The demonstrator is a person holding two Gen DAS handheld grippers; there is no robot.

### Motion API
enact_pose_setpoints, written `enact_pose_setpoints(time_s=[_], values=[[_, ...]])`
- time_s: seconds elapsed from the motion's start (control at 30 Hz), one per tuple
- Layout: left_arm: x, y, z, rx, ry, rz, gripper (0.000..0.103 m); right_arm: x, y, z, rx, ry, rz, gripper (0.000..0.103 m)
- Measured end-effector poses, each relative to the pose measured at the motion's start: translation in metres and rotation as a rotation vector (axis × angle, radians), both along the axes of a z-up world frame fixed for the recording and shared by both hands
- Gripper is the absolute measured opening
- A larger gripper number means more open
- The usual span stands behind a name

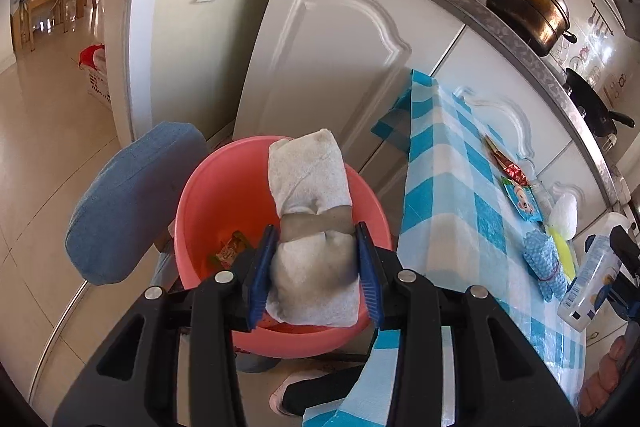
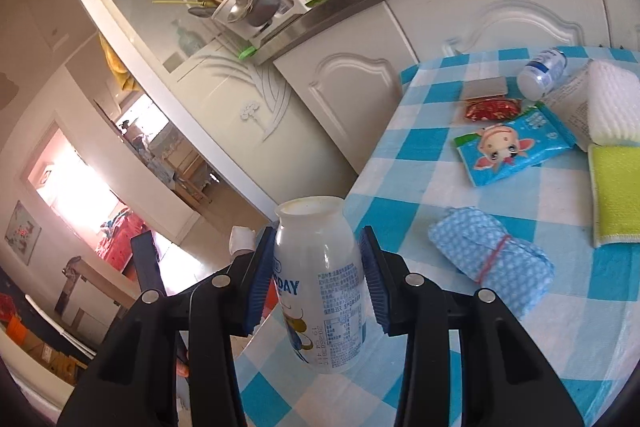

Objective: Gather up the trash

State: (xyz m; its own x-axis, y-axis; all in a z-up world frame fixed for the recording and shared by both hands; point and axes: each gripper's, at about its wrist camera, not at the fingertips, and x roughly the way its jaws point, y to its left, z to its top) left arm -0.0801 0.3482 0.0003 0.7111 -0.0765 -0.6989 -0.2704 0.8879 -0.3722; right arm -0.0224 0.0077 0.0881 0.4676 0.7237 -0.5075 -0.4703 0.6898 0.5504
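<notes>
My left gripper (image 1: 316, 239) is shut on a rolled white cloth bundle (image 1: 308, 183) with a grey band, held over the pink basin (image 1: 200, 195). A snack wrapper (image 1: 231, 250) lies inside the basin. My right gripper (image 2: 318, 251) is shut on an empty white plastic bottle (image 2: 320, 283), held above the near left corner of the blue-checked table (image 2: 440, 155). The same bottle (image 1: 588, 279) shows at the right edge of the left wrist view. On the table lie a red wrapper (image 2: 492, 109), a blue cartoon packet (image 2: 508, 147), a small clear bottle (image 2: 542, 73) and a blue dotted cloth roll (image 2: 492, 259).
A blue padded chair back (image 1: 128, 199) stands left of the basin. White kitchen cabinets (image 1: 332, 67) run behind, their counter carrying a pot (image 1: 528, 7), bowls and a rack. A white foam net (image 2: 612, 103) and yellow-green sponge cloth (image 2: 616, 195) lie at the table's right. A foot (image 1: 296, 395) is below the basin.
</notes>
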Motion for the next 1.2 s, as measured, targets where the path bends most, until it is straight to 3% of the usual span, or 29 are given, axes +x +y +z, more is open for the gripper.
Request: enact_pose_setpoints(time_s=[0.23, 0.33, 0.37, 0.43, 0.47, 0.67, 0.8, 1.0, 1.07, 1.13, 1.2], values=[[0.011, 0.007, -0.015, -0.044, 0.019, 0.006, 0.041, 0.016, 0.077, 0.019, -0.102, -0.084, 0.069, 0.044], [0.018, 0.008, -0.019, -0.037, 0.024, 0.010, 0.048, 0.025, 0.104, 0.021, -0.118, -0.115, 0.091, 0.045], [0.020, 0.008, -0.021, -0.032, 0.026, 0.016, 0.058, 0.028, 0.111, 0.019, -0.126, -0.116, 0.094, 0.049], [0.023, 0.011, -0.023, -0.023, 0.040, 0.036, 0.072, 0.032, 0.120, 0.016, -0.152, -0.126, 0.069, 0.075], [0.024, 0.012, -0.024, -0.019, 0.045, 0.043, 0.074, 0.033, 0.122, 0.014, -0.151, -0.128, 0.066, 0.077], [0.011, 0.024, -0.023, 0.019, 0.045, 0.079, 0.087, 0.021, 0.096, 0.005, -0.136, -0.119, -0.002, 0.085], [-0.010, 0.029, -0.017, 0.042, -0.025, 0.101, 0.093, 0.014, 0.061, -0.001, -0.107, -0.092, -0.071, 0.090], [-0.039, 0.032, -0.010, 0.007, -0.089, 0.096, 0.095, -0.001, 0.005, -0.004, -0.021, -0.087, -0.167, 0.090], [-0.046, 0.033, -0.008, -0.044, -0.109, 0.106, 0.096, -0.007, -0.010, -0.004, 0.004, -0.107, -0.187, 0.091], [-0.048, 0.031, -0.007, -0.077, -0.097, 0.102, 0.096, -0.012, -0.023, -0.003, 0.020, -0.135, -0.220, 0.092], [-0.048, 0.024, -0.001, -0.058, -0.082, 0.101, 0.096, -0.017, -0.034, -0.004, 0.042, -0.167, -0.239, 0.094]])
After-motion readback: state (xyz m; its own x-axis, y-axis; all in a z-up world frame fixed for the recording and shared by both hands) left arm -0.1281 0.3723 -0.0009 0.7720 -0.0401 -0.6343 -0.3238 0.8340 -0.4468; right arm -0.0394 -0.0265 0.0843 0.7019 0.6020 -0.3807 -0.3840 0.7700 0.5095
